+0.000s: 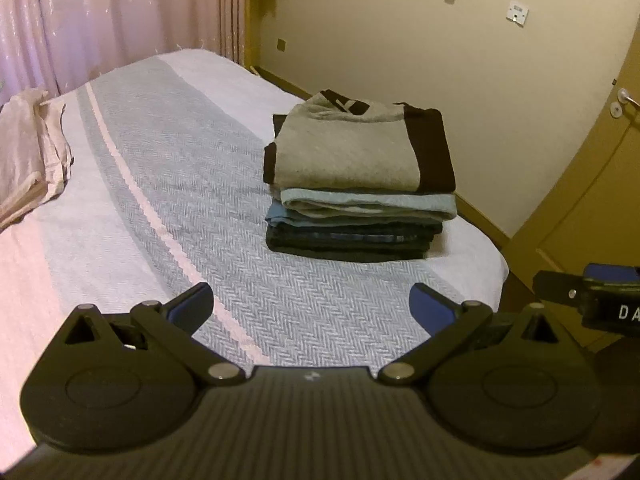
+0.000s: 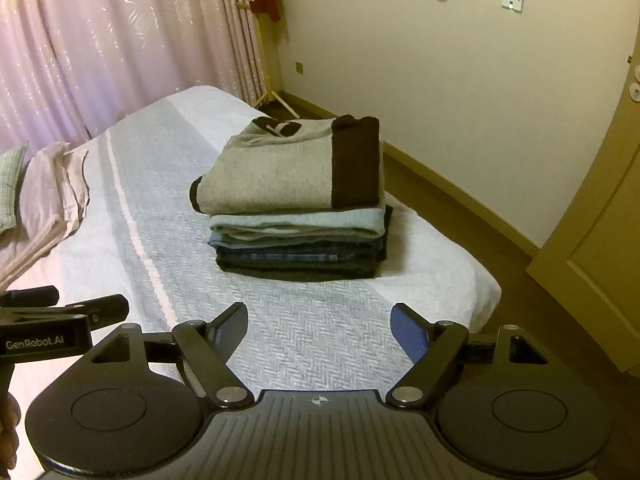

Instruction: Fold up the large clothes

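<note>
A stack of folded clothes (image 1: pixel 356 184) (image 2: pixel 296 208) sits on the bed near its right edge: a grey and black sweater (image 1: pixel 352 148) (image 2: pixel 280 172) on top, a pale blue piece under it, dark jeans at the bottom. My left gripper (image 1: pixel 312 304) hovers open over the bed, short of the stack, with nothing between its fingers. My right gripper (image 2: pixel 318 328) is also open and empty, in front of the stack. The right gripper's body (image 1: pixel 600 300) shows at the right edge of the left wrist view; the left gripper's body (image 2: pixel 48 328) shows at the left edge of the right wrist view.
The bed cover (image 1: pixel 168 184) (image 2: pixel 168 200) is grey herringbone with pale stripes. A crumpled beige cloth (image 1: pixel 28 152) (image 2: pixel 44 196) lies at the far left of the bed. Pink curtains (image 1: pixel 100 12) hang behind. A wall and a door (image 1: pixel 592 184) stand to the right.
</note>
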The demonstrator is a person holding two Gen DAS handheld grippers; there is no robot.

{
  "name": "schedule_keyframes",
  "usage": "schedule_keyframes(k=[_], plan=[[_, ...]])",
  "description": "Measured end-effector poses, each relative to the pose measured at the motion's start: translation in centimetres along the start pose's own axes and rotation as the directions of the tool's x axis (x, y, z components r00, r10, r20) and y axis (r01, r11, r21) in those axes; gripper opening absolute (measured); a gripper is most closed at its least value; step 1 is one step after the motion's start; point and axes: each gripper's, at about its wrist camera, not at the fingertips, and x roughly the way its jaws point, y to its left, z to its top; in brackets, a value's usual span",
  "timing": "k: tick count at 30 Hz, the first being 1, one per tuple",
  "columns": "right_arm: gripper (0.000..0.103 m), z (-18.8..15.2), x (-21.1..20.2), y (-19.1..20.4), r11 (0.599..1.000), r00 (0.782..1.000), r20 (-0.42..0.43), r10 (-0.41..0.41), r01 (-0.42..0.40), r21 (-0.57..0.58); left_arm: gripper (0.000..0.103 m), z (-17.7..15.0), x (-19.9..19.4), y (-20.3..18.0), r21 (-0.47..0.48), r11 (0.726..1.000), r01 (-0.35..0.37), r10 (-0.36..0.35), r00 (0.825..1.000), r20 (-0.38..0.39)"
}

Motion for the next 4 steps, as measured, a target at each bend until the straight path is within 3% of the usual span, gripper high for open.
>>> schedule_keyframes(k=[4], plan=[[0.076, -0.34, -0.02, -0.24, 1.000, 1.000, -0.003, -0.001, 0.001, 0.007, 0.103, -0.24, -0.40, -0.39, 0.014, 1.000, -0.006, 0.006, 1.000, 0.024]])
